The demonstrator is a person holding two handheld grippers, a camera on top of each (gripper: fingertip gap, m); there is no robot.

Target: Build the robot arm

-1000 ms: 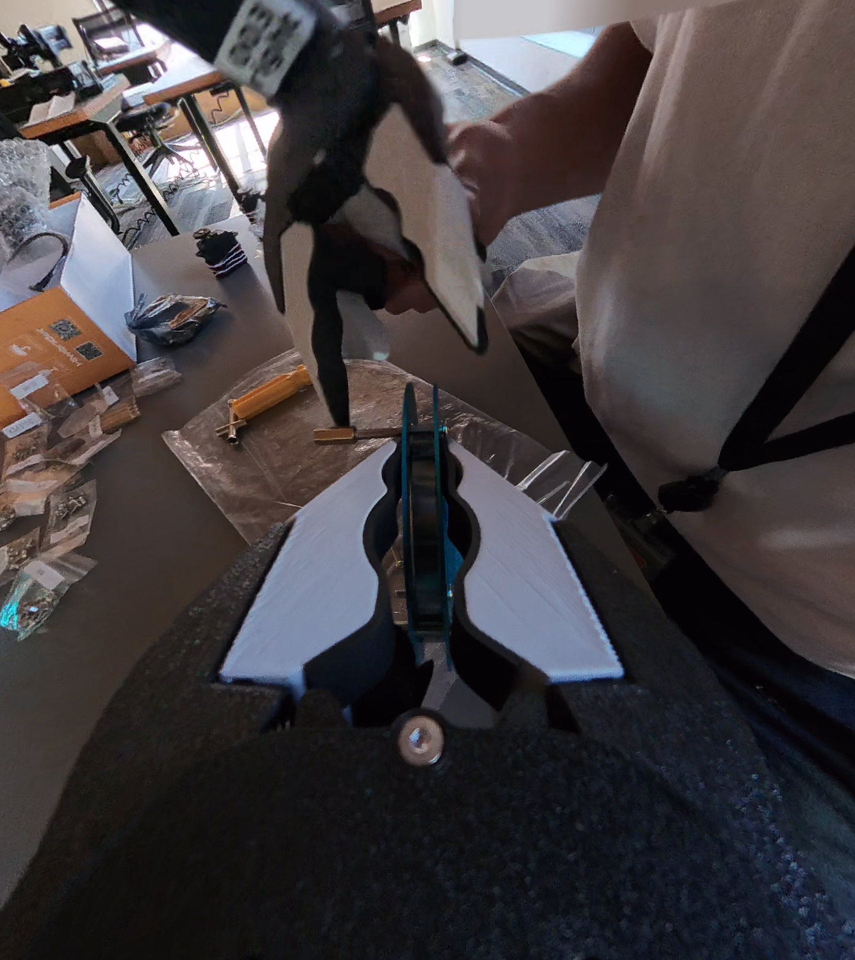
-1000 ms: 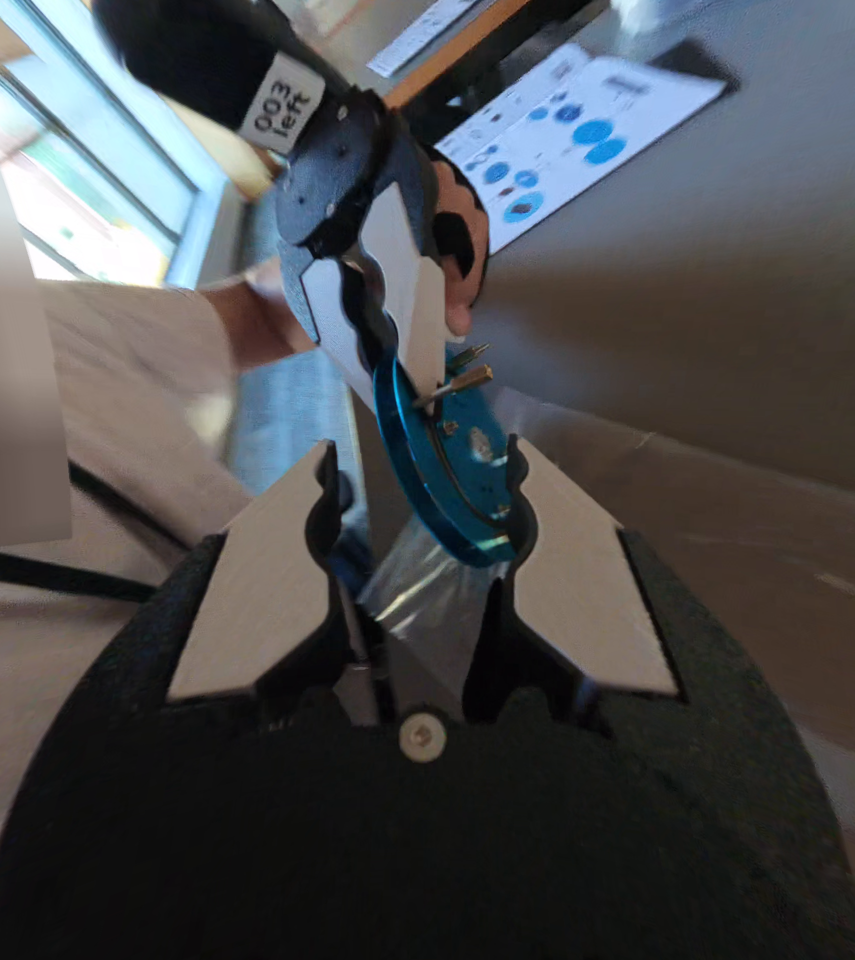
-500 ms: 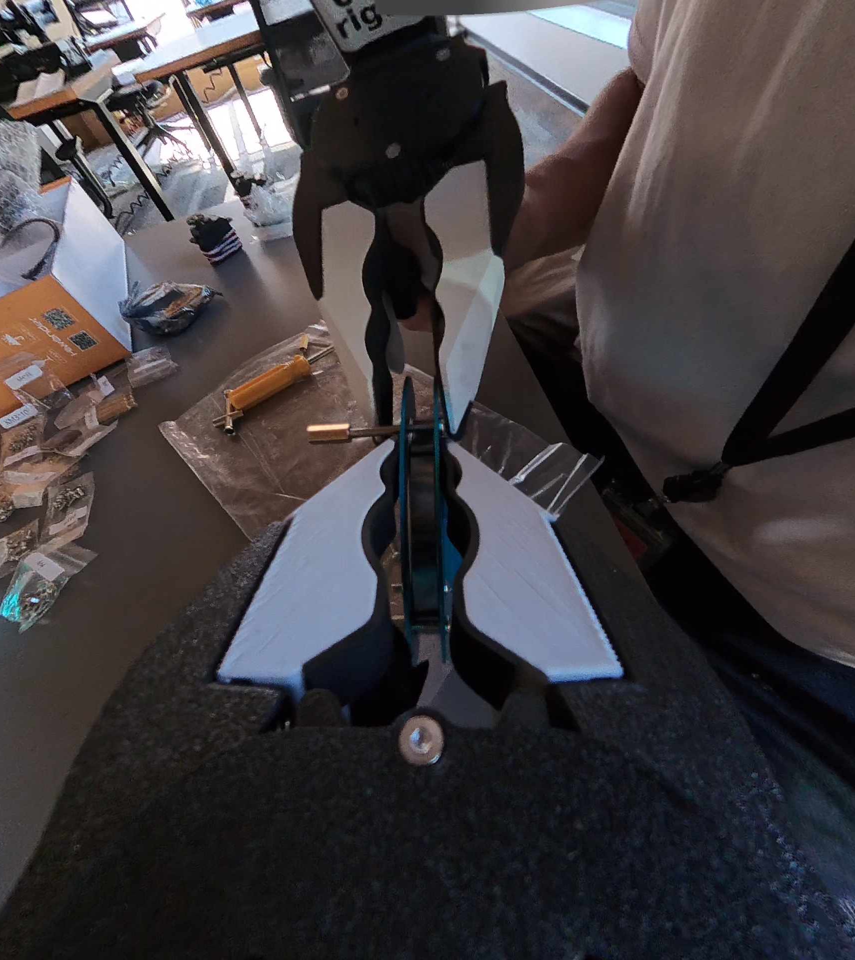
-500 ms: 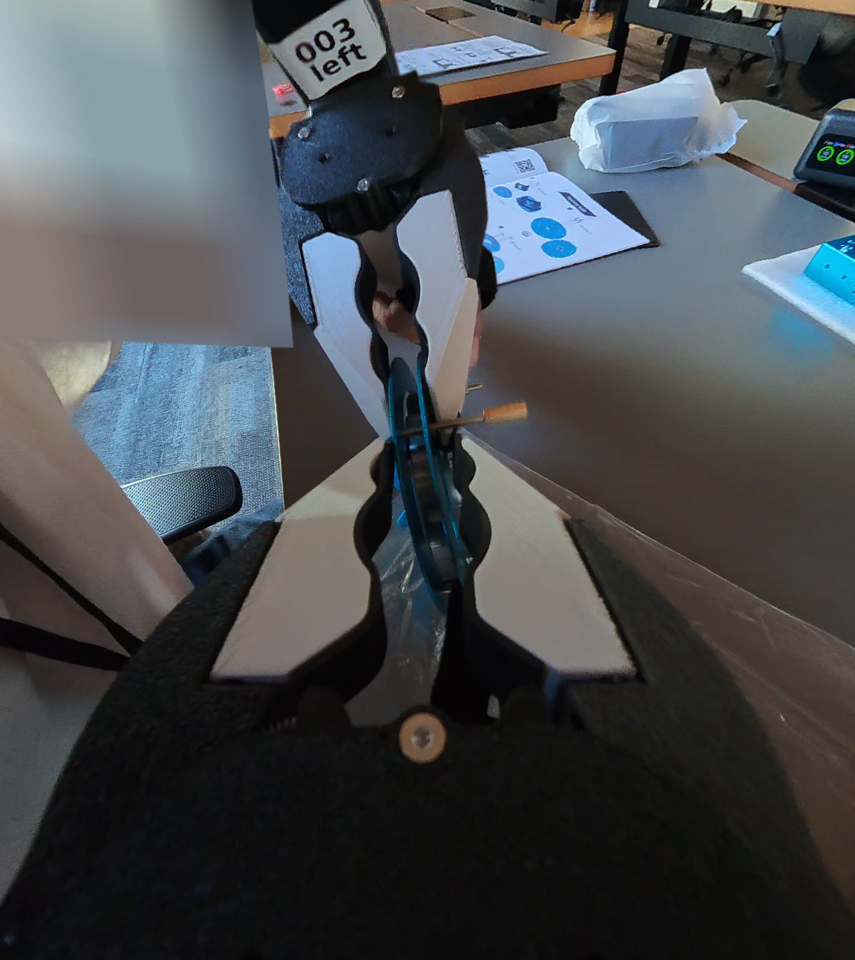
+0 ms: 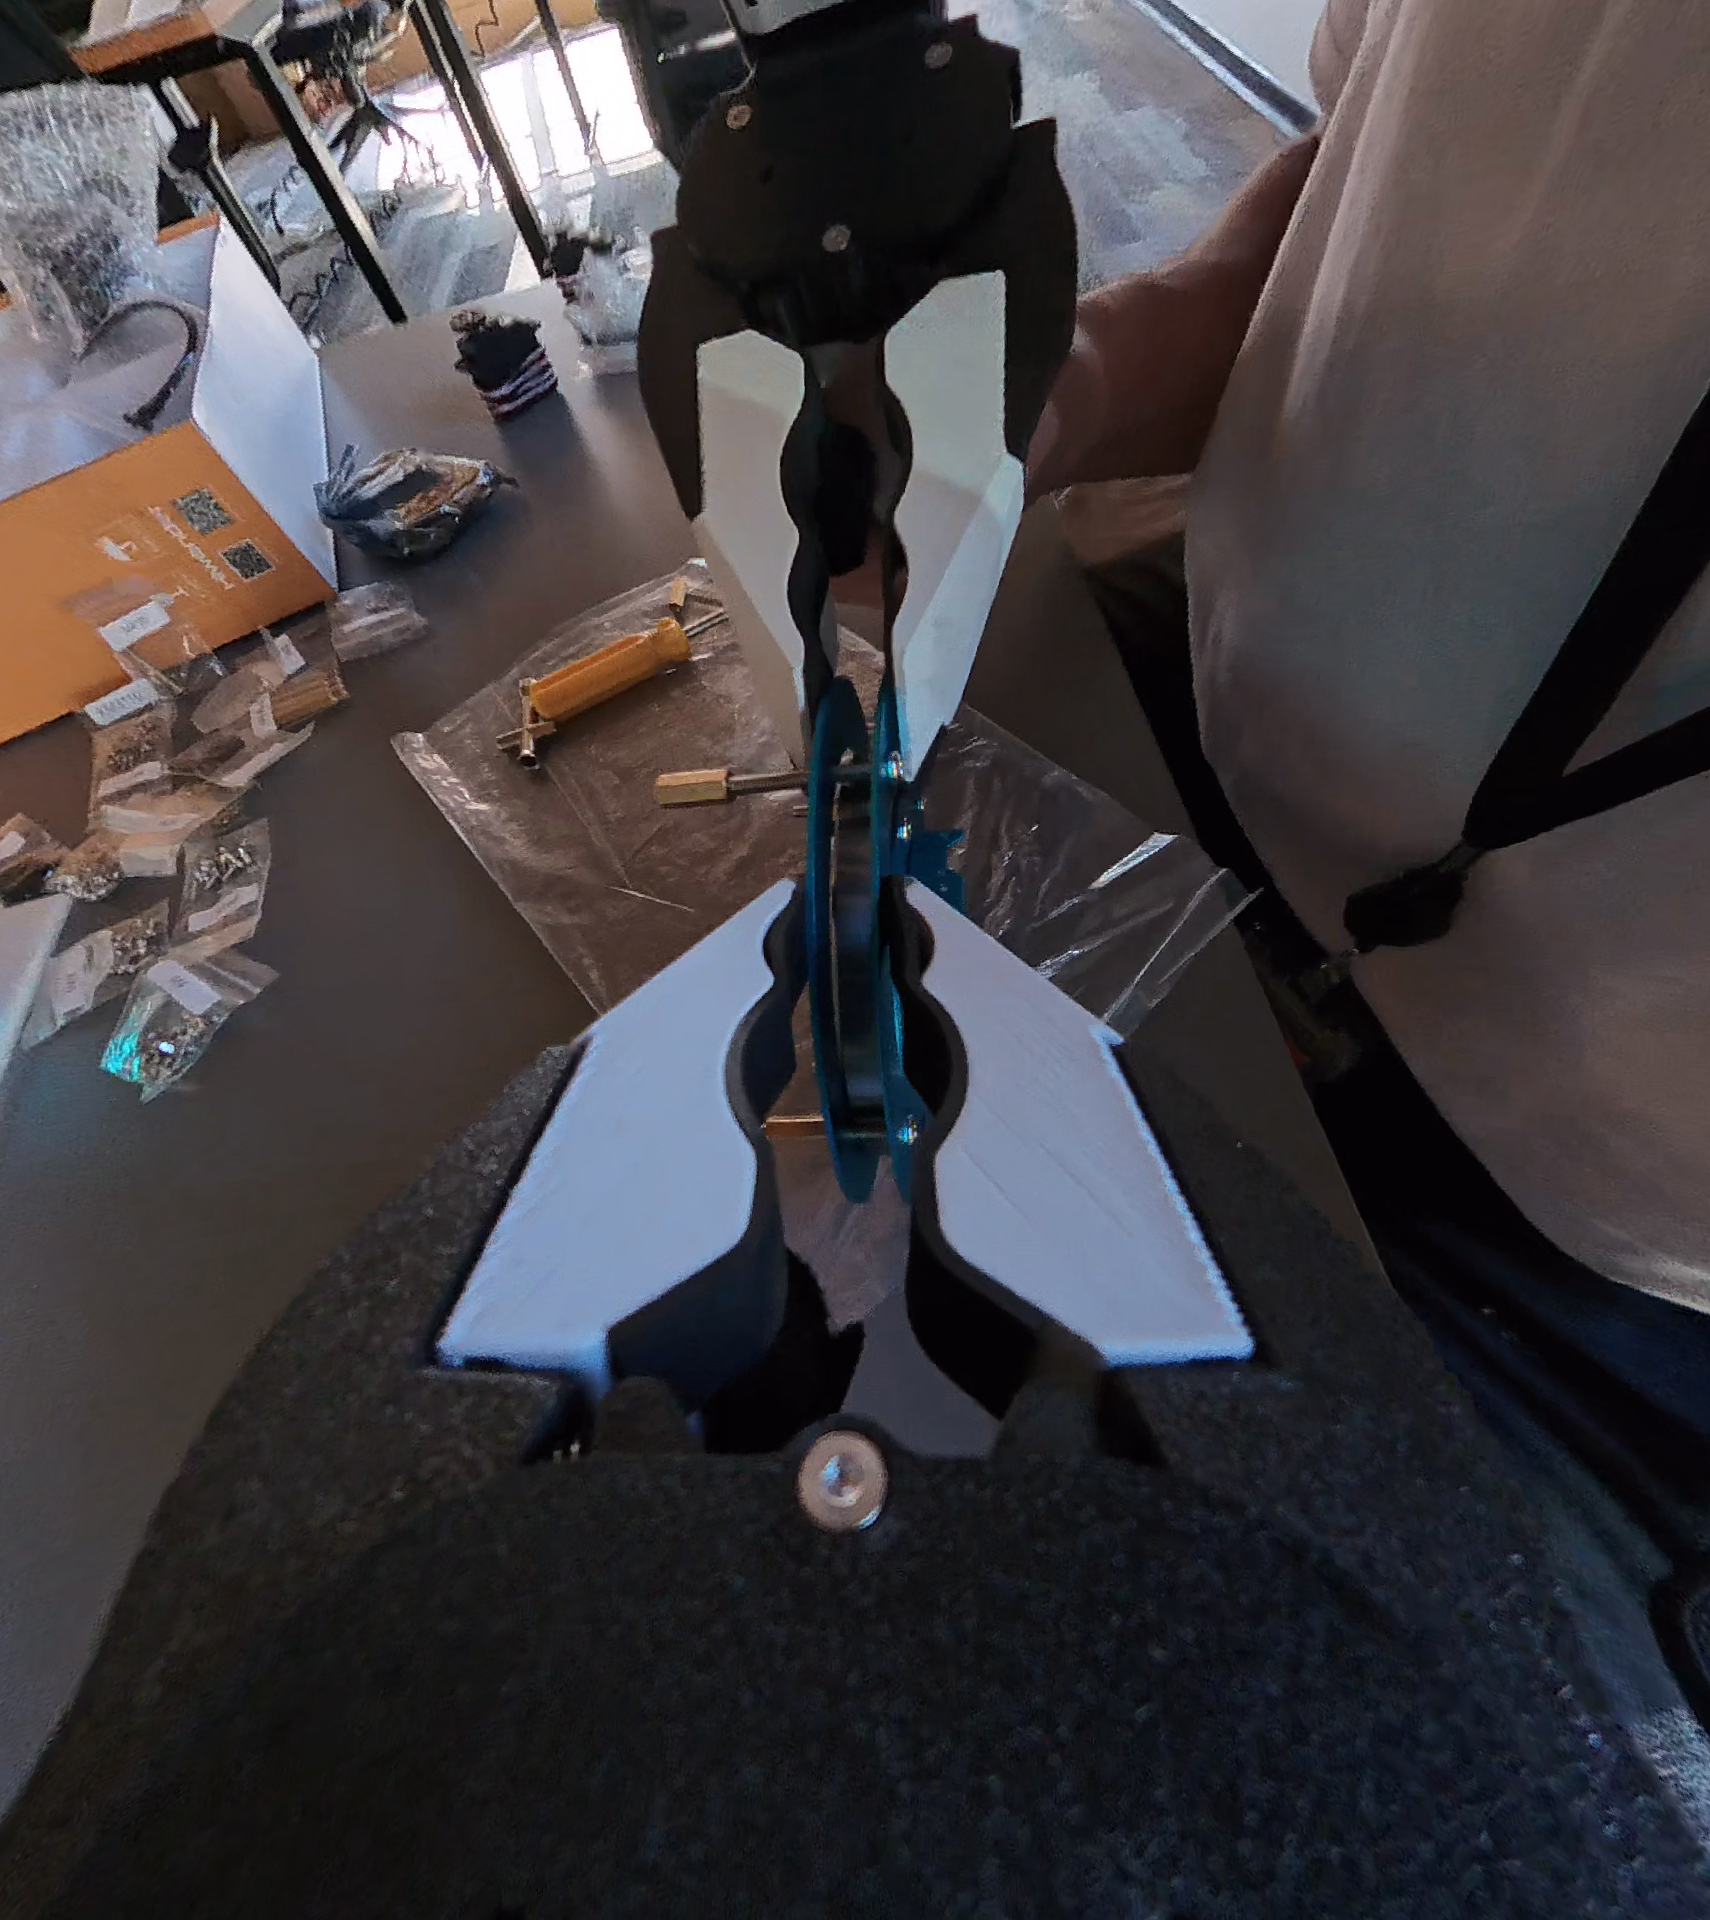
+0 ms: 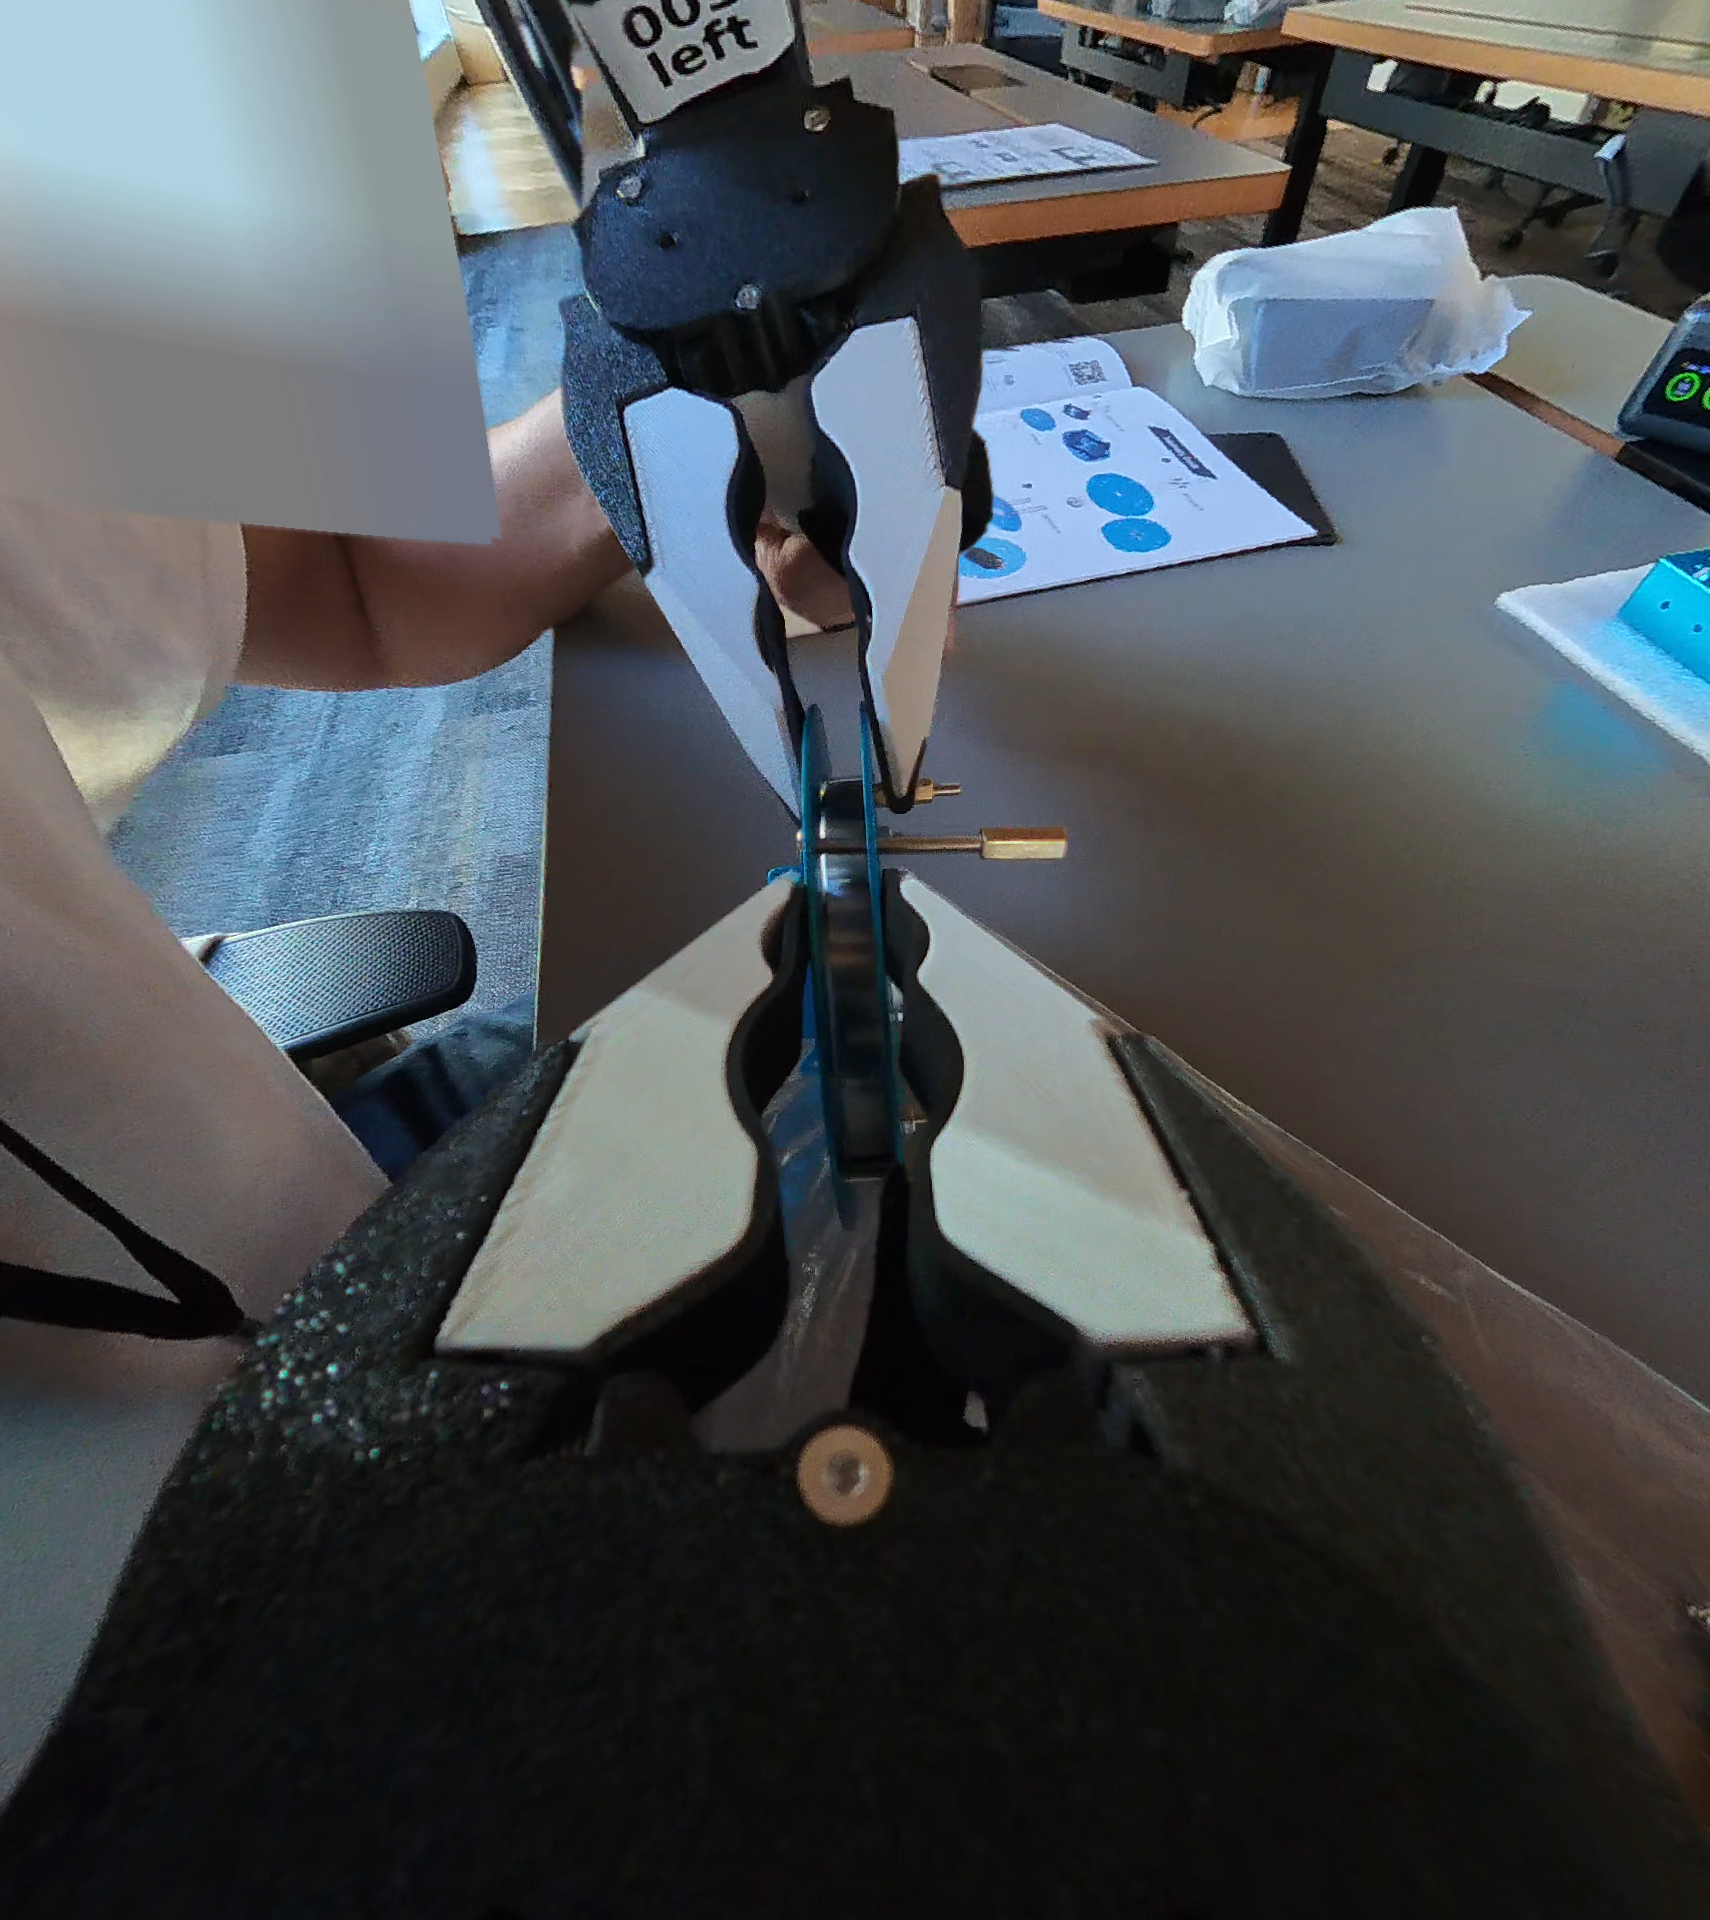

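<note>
Blue disc assembly [image 5: 856, 997], two plates edge-on, one long brass standoff [image 6: 1022, 844], clamped by both left gripper [image 5: 846, 925] and right gripper [image 6: 846, 894] fingers.

A blue disc assembly [image 5: 856, 997] of 2 thin round plates stood on edge above the table, with a brass-tipped post [image 6: 996, 844] sticking out sideways from 1 face.

The left hand-held gripper [image 5: 856, 914] pointed forward with its white fingers [image 5: 643, 1122] drawn close, leaving only a narrow gap. Facing it tip to tip, the right hand-held gripper [image 5: 856, 686] reached in from the far side, its fingers likewise nearly closed. A bare forearm [image 6: 394, 592] extended behind the left one.
</note>
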